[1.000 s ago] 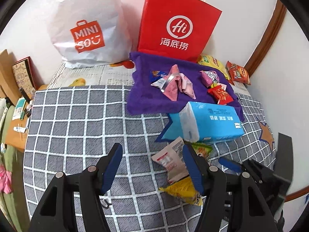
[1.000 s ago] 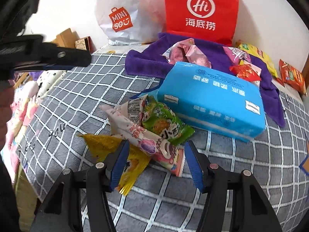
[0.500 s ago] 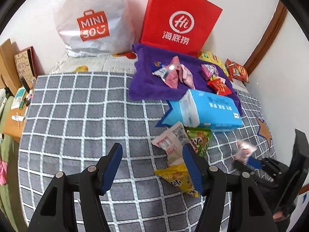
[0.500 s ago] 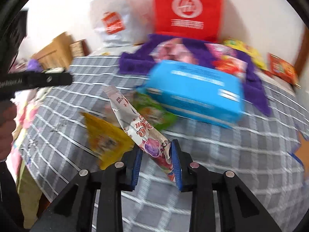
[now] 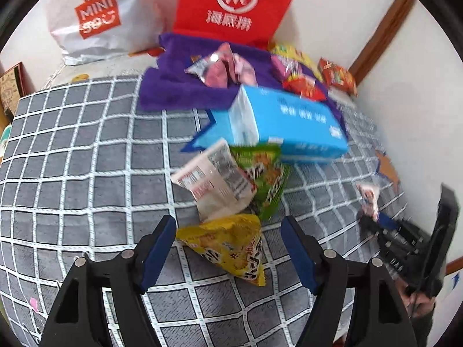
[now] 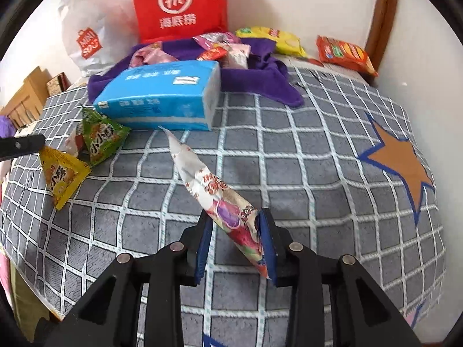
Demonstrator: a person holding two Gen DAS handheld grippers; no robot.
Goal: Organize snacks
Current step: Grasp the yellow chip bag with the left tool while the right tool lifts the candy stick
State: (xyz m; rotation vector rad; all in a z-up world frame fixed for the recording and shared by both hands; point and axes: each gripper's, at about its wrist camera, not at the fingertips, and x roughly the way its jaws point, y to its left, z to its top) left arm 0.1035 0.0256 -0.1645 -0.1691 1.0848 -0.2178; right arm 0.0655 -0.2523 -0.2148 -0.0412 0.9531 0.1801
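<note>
- Right gripper (image 6: 235,240): jaws clenched on the near end of a long white-and-purple snack packet (image 6: 214,190); packet is lifted off the checked bedspread (image 6: 318,150), its free end pointing far toward the blue tissue pack (image 6: 162,95).
- Packet looks light, thin, crinkly film; floppy beyond the pinch and probably slippery. Grip sits on the end seam, so it may swing or slide out. Holding nearer the middle would be steadier.
- Left gripper (image 5: 228,245): jaws released, wide apart, hovering low over the yellow triangular snack bag (image 5: 228,245), which lies between them on the bedspread.
- Yellow bag: puffy, soft, light; contents likely crushable, so pinch a flat sealed edge, gently.
- Just beyond: white packet (image 5: 214,182) overlapping green triangular snack bag (image 5: 266,176), against the tissue pack.
- Far: more snacks on purple towel (image 6: 254,81), in front of the red paper bag (image 6: 179,5).
</note>
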